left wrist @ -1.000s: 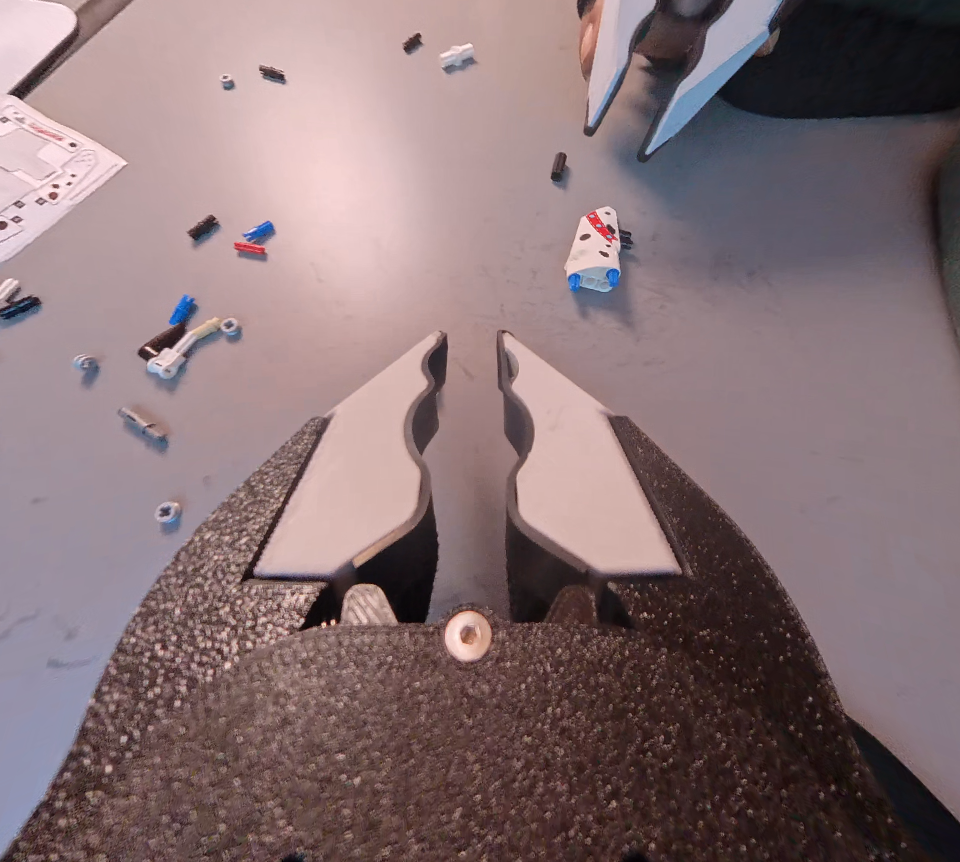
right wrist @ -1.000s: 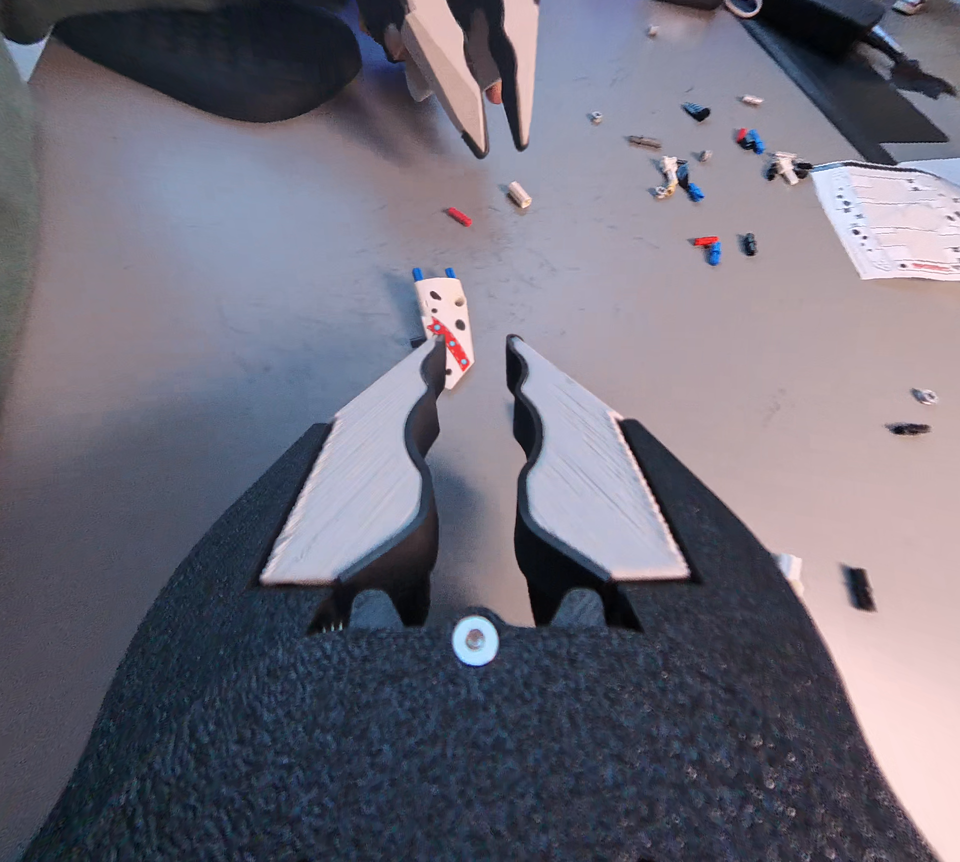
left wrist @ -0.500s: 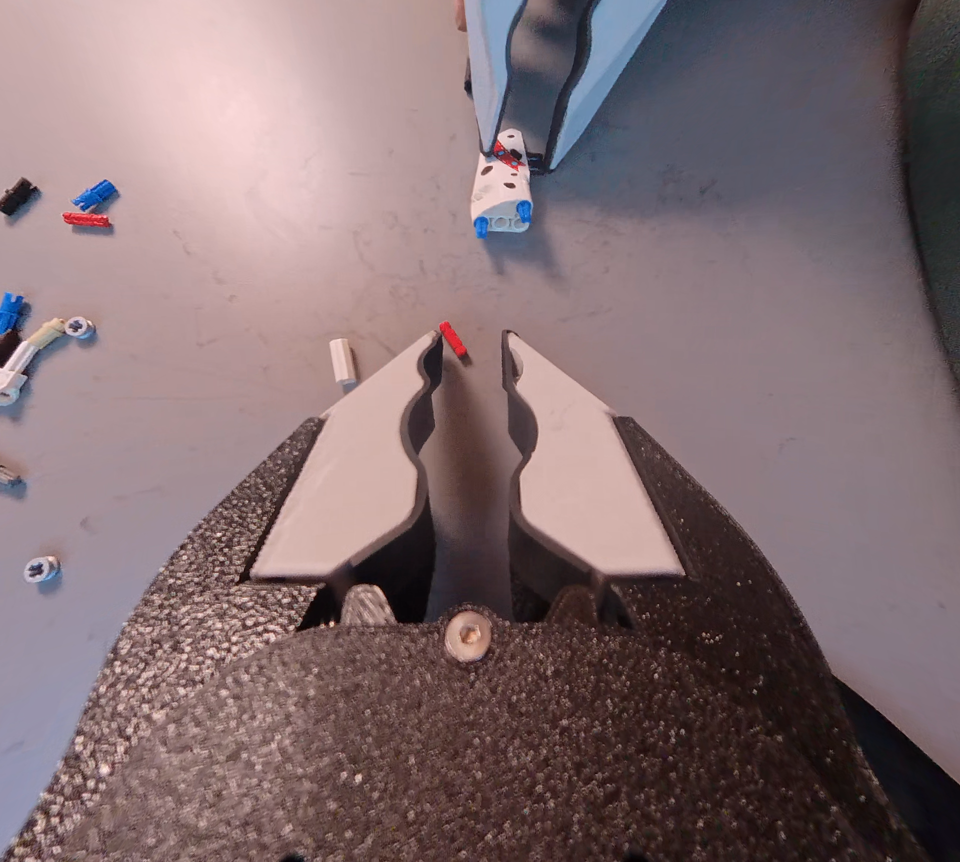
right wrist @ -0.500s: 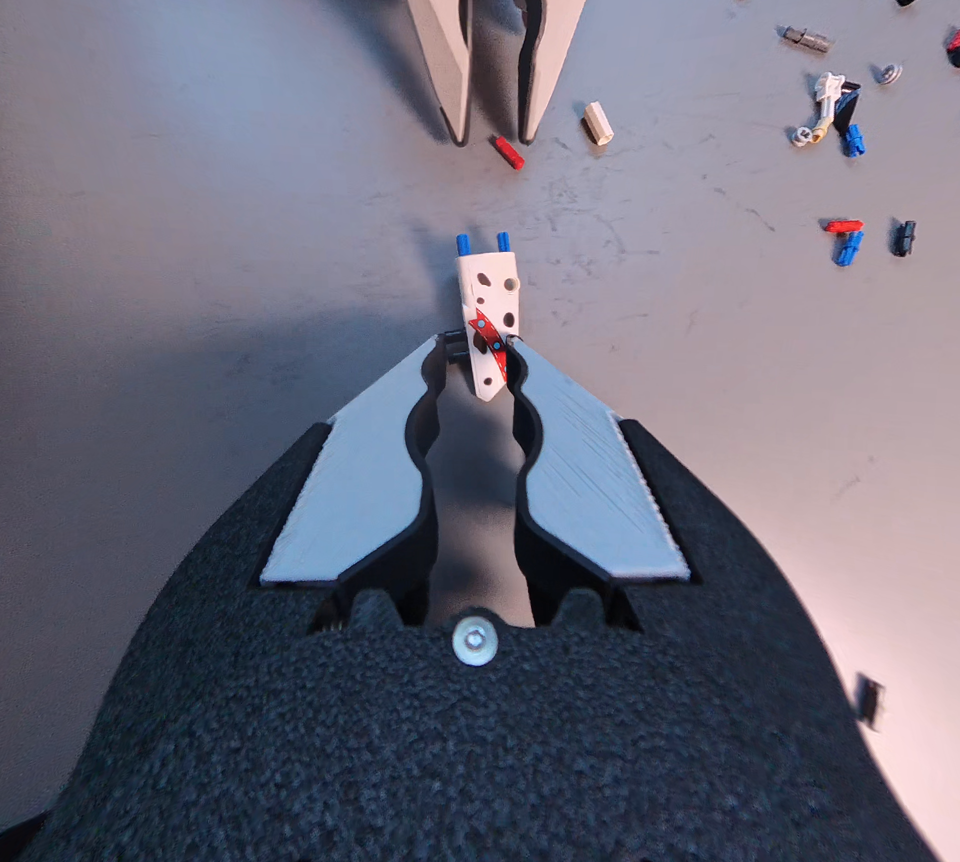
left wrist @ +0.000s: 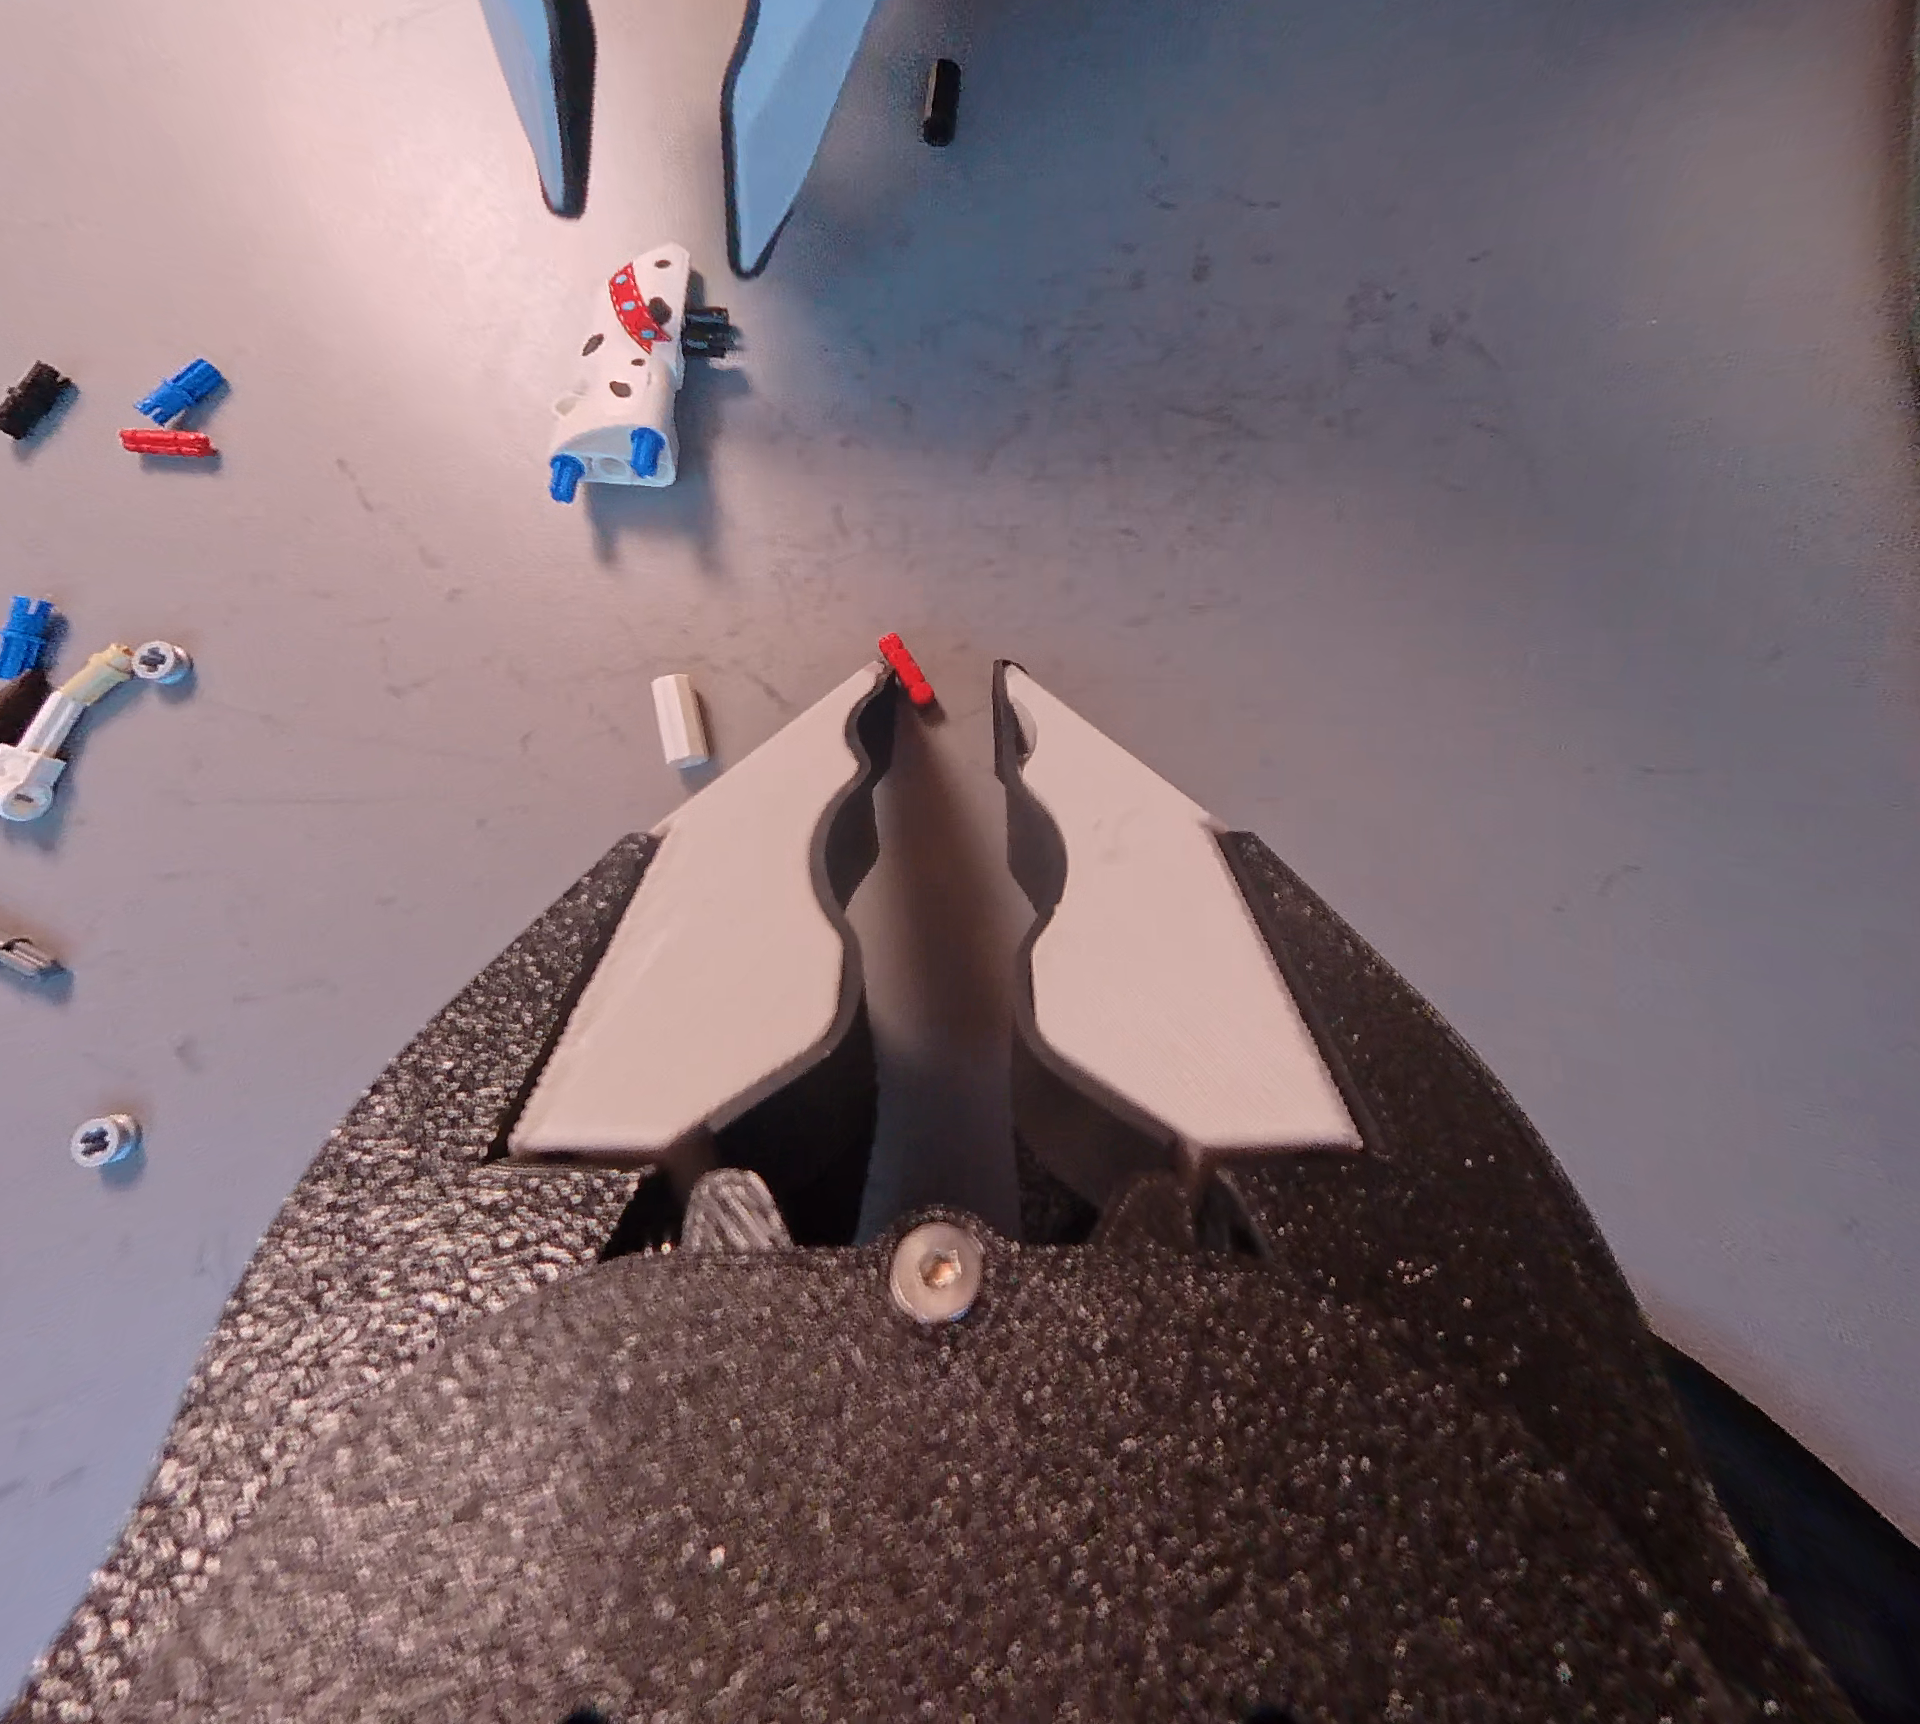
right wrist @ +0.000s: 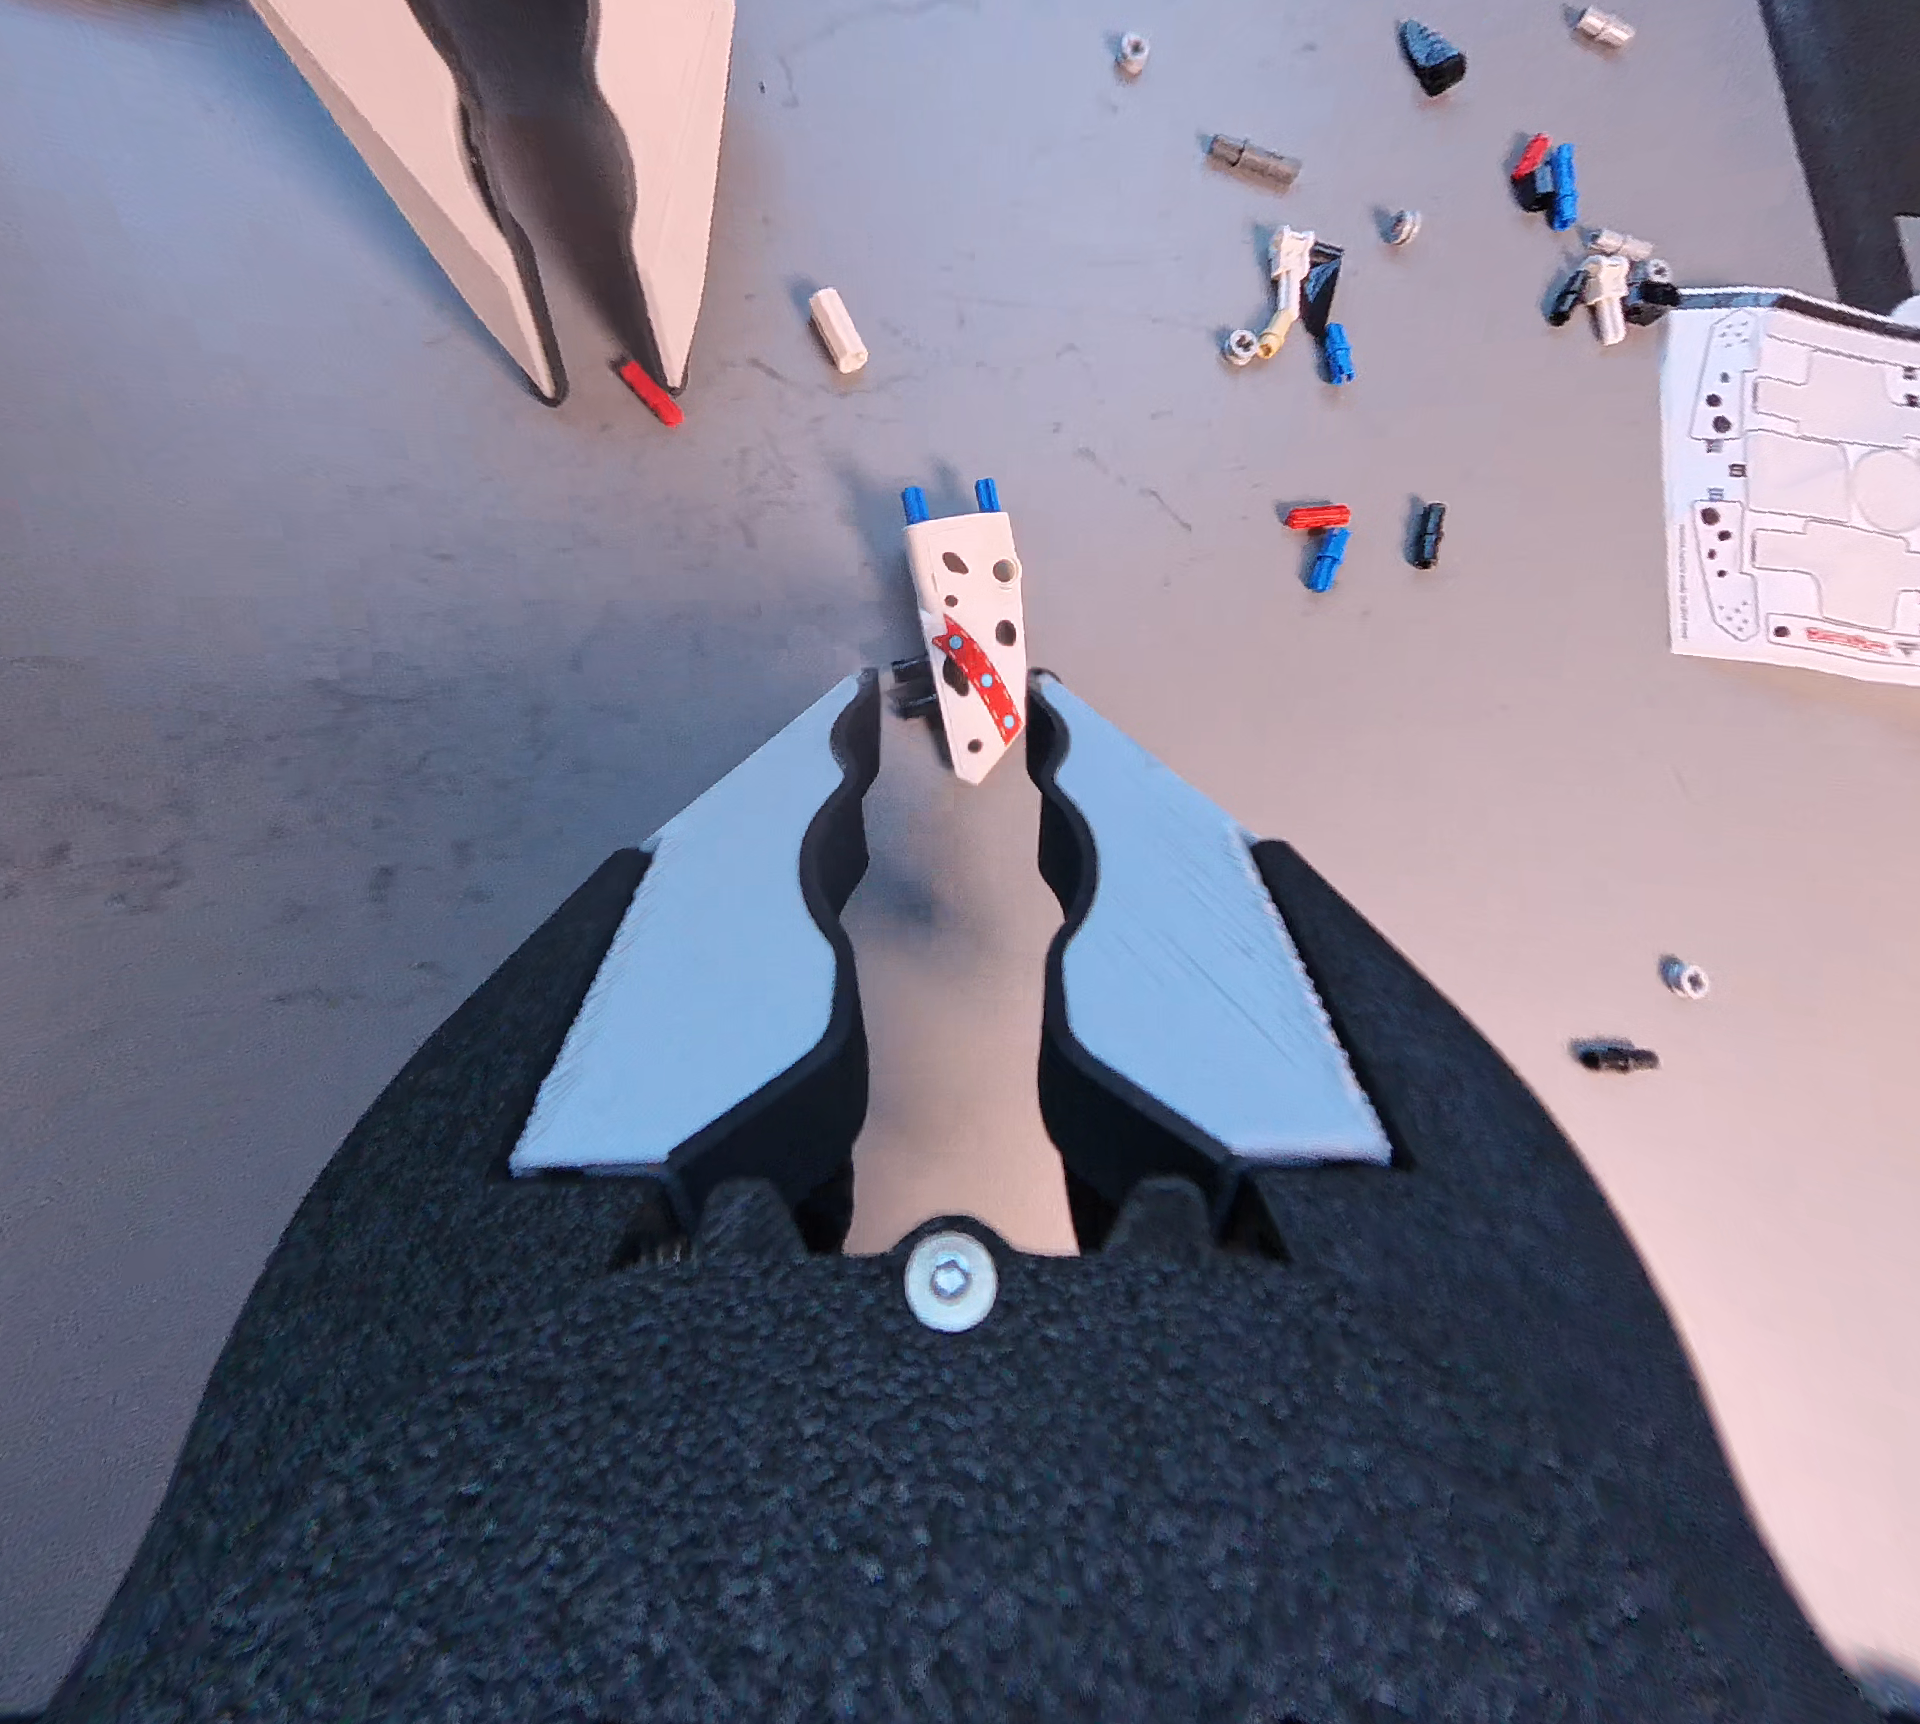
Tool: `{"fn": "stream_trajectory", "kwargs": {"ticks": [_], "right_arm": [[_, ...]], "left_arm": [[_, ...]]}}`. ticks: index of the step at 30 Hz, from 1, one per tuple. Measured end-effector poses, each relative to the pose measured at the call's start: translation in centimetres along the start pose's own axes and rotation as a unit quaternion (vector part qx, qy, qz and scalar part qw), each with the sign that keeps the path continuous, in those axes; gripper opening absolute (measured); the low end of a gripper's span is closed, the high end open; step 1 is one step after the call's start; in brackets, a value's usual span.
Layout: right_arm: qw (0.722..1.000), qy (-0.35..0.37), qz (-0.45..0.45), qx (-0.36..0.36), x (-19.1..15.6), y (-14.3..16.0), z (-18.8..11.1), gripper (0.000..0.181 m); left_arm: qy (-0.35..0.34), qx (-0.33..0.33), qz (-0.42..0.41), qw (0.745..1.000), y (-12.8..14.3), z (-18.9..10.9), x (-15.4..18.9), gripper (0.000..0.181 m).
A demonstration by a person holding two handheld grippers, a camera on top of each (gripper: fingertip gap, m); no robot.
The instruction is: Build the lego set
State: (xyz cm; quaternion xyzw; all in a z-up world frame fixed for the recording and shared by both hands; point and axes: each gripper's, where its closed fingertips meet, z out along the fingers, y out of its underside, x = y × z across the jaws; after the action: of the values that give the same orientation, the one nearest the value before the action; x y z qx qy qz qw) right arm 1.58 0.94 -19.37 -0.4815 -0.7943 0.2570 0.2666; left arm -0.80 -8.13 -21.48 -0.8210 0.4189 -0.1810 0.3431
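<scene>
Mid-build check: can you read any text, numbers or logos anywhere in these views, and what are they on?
Printed sheet, right edge of the right wrist view: outline diagrams, a small red mark and fine print, all too small and blurred to read.
White spotted piece: dark spots and a red dotted band only, no letters.
Nothing else shows any writing.

Both tongs — left (left wrist: 940, 672), right (right wrist: 948, 687) — apart, low.

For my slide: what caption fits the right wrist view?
Open right tool straddles a spotted white lego piece on the table.
</scene>
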Motion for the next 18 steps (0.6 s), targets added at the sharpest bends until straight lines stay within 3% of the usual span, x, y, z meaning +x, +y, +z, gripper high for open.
{"fn": "stream_trajectory", "kwargs": {"ticks": [3, 9, 18], "right_arm": [[1.000, 0.003, 0.019, 0.020, -0.1, 0.5, -2.3, 0.028], [0.998, -0.019, 0.062, -0.003, -1.6, 4.5, -5.5, 0.032], [0.996, -0.063, 0.063, -0.019, -4.1, 5.2, -4.1, 0.024]], "left_arm": [[0.000, -0.001, 0.002, 1.000, 0.0, 0.0, 0.1, 0.017], [-0.003, 0.021, -0.006, 1.000, -0.6, -0.4, -0.3, 0.019], [-0.019, 0.050, -0.020, 0.998, -1.4, -0.7, -1.2, 0.021]]}}
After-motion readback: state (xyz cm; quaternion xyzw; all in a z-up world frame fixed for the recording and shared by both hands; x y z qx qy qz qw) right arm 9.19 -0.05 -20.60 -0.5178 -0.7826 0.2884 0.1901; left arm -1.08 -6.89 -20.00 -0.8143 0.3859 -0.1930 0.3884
